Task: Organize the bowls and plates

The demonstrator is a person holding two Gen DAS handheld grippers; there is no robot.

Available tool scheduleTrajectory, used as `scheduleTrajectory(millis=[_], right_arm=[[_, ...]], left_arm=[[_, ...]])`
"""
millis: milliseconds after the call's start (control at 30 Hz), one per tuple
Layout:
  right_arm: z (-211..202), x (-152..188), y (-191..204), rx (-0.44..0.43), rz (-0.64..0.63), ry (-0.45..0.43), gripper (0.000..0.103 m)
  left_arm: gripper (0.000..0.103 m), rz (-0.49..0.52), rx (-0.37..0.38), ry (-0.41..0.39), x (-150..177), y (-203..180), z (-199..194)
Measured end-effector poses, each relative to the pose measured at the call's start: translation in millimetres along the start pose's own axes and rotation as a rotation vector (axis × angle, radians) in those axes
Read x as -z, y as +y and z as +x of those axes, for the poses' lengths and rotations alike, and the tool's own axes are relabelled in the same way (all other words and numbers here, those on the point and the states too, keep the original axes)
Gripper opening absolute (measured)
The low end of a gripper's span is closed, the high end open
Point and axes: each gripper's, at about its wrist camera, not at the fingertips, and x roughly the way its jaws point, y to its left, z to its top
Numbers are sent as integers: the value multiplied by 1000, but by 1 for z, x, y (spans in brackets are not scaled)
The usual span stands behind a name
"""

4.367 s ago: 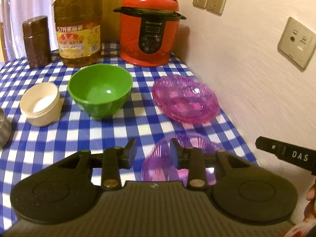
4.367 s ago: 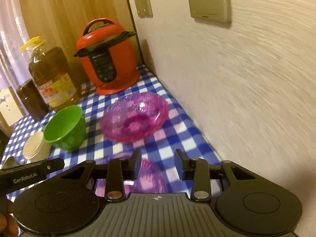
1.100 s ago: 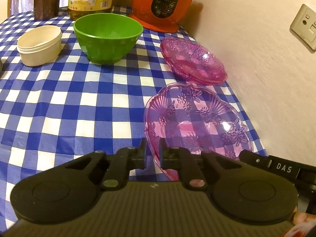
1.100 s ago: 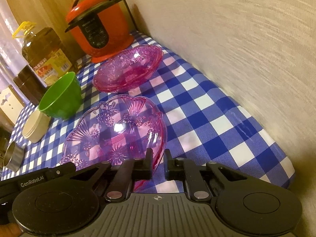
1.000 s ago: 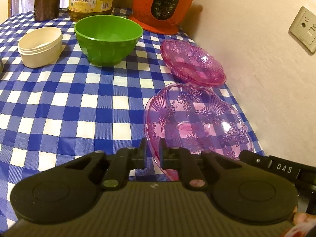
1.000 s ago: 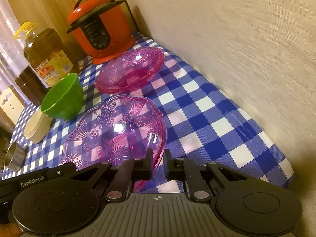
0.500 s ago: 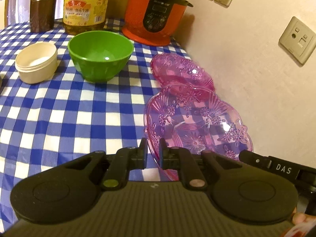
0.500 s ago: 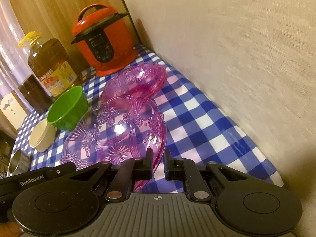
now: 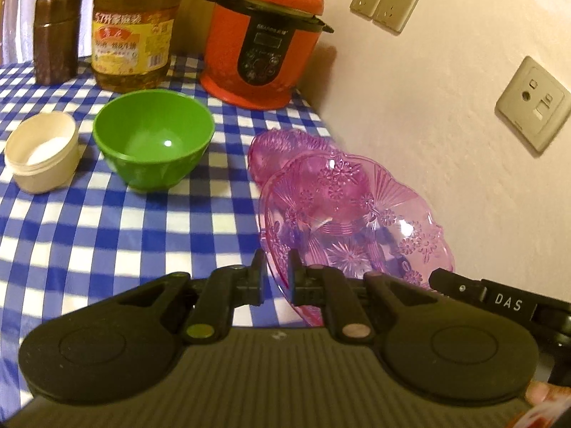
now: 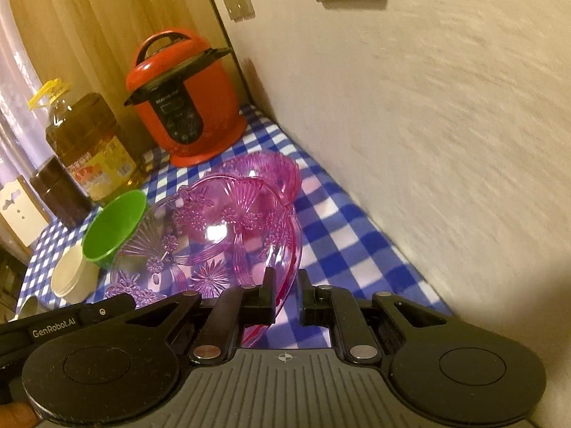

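Observation:
I hold a clear pink flower-pattern plate (image 9: 353, 221) off the table by both side rims. My left gripper (image 9: 275, 271) is shut on its left rim. My right gripper (image 10: 287, 290) is shut on its right rim (image 10: 292, 249). The plate hangs in front of and partly over a second pink plate (image 9: 282, 146), which lies on the checked tablecloth near the wall and also shows in the right wrist view (image 10: 271, 167). A green bowl (image 9: 153, 142) and a cream tub (image 9: 43, 151) stand to the left.
A red pressure cooker (image 9: 264, 35), an oil bottle (image 9: 132, 28) and a brown canister (image 9: 55, 35) stand at the back. The wall (image 9: 446, 125) runs close along the right. The blue checked tablecloth (image 9: 107, 235) covers the table.
Both grippers closed on the near pink plate, lifted it off the cloth and carried it forward and upward, so it now overlaps the far pink plate.

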Motion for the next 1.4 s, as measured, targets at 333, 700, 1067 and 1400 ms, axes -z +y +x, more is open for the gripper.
scheduleTrajectory(millis=[333, 700, 1067, 1400], right_arm=[[31, -39, 4, -1, -24, -31, 11], [83, -71, 3, 6, -47, -25, 11], [130, -82, 1, 19, -47, 15, 11], [153, -81, -6, 38, -42, 40, 11]], left_arm=[[10, 8, 1, -21, -43, -3, 31], [10, 19, -11, -11, -75, 0, 80], [11, 70, -43, 8, -84, 3, 118], [12, 173, -74, 25, -81, -5, 141]])
